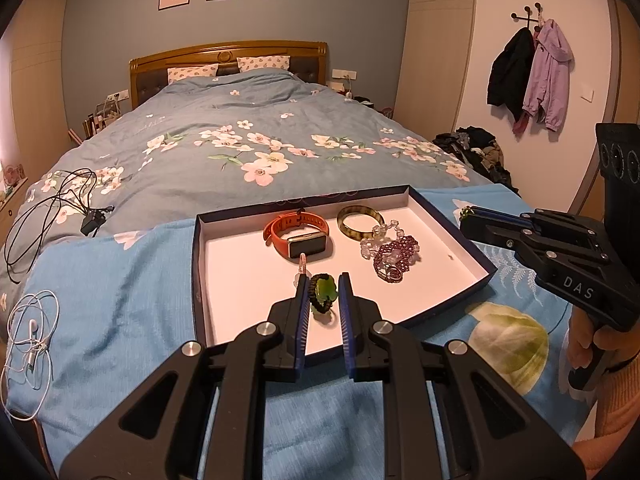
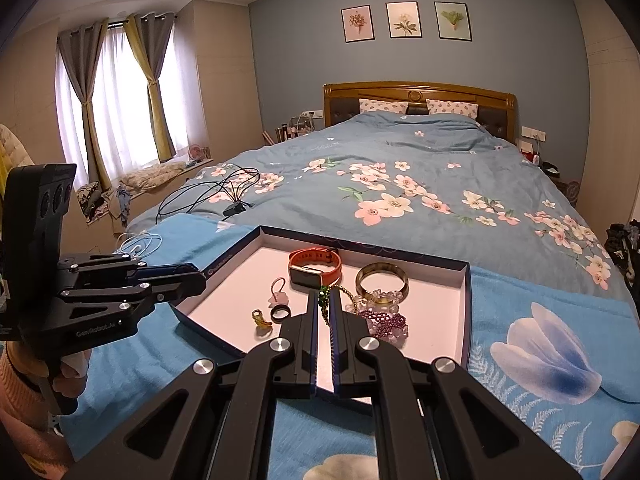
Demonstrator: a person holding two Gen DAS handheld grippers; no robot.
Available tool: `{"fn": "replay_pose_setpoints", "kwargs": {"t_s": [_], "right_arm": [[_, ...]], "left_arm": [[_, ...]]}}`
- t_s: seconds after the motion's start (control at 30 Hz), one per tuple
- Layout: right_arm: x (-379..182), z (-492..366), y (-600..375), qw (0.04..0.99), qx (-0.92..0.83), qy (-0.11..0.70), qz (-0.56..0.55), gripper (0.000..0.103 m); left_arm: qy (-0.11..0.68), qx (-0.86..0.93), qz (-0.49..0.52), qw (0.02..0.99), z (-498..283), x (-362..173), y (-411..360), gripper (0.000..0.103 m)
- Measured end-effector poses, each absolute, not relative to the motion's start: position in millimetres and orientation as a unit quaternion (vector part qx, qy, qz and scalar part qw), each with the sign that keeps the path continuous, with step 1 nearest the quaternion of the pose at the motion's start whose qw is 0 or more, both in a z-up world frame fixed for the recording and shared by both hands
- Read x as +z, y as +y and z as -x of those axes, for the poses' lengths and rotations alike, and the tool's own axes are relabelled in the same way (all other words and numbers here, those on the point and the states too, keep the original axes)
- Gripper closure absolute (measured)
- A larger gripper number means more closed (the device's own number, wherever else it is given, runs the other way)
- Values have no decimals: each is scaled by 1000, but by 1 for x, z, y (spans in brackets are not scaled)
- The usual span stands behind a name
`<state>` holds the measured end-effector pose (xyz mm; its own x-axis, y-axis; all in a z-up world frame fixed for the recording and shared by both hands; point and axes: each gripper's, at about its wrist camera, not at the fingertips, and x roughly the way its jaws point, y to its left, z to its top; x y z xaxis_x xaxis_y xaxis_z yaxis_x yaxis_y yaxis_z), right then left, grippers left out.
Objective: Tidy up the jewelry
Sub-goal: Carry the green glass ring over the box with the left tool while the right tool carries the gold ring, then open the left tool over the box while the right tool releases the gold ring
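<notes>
A dark blue tray point(image 1: 196, 264) with a white floor lies on the bed. In it are an orange watch point(image 1: 298, 234), an olive bangle point(image 1: 358, 220), clear and purple bead bracelets point(image 1: 396, 254) and a pink charm point(image 2: 278, 296). My left gripper point(image 1: 323, 280) hovers over the tray's near side, slightly open and empty. A green pendant point(image 1: 325, 293) and a dark ring point(image 2: 280, 314) lie on the tray floor below its gap. My right gripper point(image 2: 325, 294) is shut on a green-beaded gold chain point(image 2: 340, 289), above the tray's right part.
The tray rests on a light blue floral blanket point(image 1: 120, 300) at the foot of the bed. White earphones point(image 1: 32, 332) and a black cable point(image 1: 60, 200) lie to the left. A person's hand point(image 1: 588, 344) holds the right gripper's handle.
</notes>
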<state>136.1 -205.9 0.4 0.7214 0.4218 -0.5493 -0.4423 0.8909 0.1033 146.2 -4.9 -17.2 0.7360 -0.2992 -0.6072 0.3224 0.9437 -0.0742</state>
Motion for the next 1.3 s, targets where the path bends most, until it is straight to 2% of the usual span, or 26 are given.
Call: {"fn": "replay_pose_setpoints", "kwargs": {"t_s": [1.3], "right_arm": [[-21, -172, -205, 920, 216, 327, 23, 99]], "left_arm": [[342, -162, -20, 925, -181, -37, -18, 88]]}}
